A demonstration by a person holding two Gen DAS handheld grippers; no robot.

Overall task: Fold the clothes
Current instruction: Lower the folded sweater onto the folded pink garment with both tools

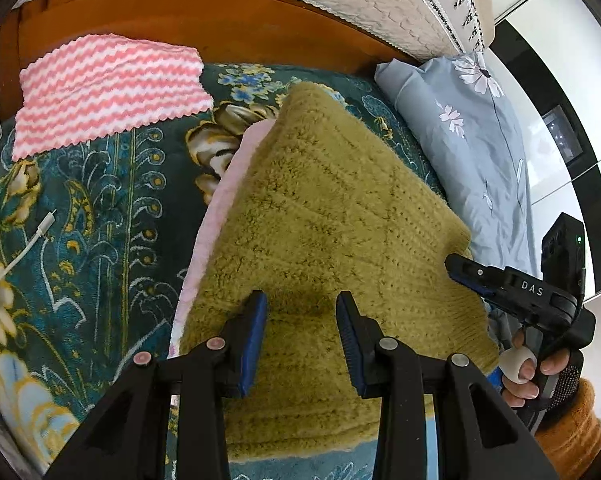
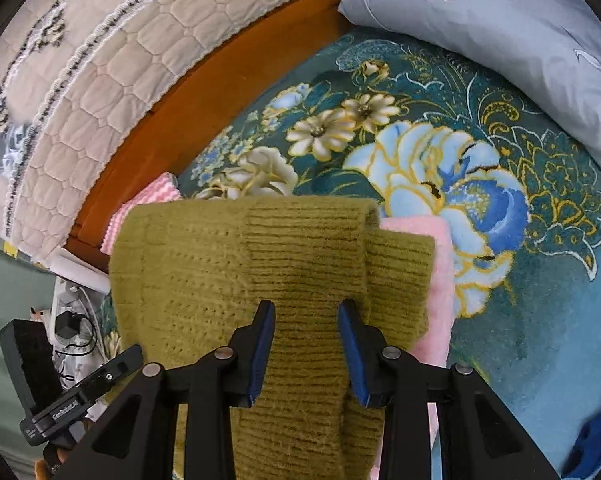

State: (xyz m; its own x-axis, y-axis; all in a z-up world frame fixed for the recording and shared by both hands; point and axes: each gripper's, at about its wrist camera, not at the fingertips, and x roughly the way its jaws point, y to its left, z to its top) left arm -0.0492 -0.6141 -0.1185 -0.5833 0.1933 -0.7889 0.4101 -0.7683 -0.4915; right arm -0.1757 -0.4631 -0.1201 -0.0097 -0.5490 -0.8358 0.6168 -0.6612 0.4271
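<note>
Working left to right across the bed. Far left there's a pink-and-white zigzag towel already folded near the wooden bed frame, plus a white charging cable lying on the teal floral blanket. I'd keep clear of both.

In the middle sits the olive green knit sweater, folded into a thick bundle and resting on a folded pink garment, which peeks out along its edge. My left gripper has its blue pads spread apart with sweater showing in the gap; I don't think they're squeezing anything, they look to be just above the knit.

Same story on the right gripper: jaws partway apart over the ribbed hem, fabric between them but no visible pinch. From the left wrist view I can also see the right hand on its handle beside the grey floral pillow.

My guess is I'm tidying the bundle. I'd press down evenly with both sides and square its edges over the pink piece without dragging the knit, since fuzzy fabric snags easily.
</note>
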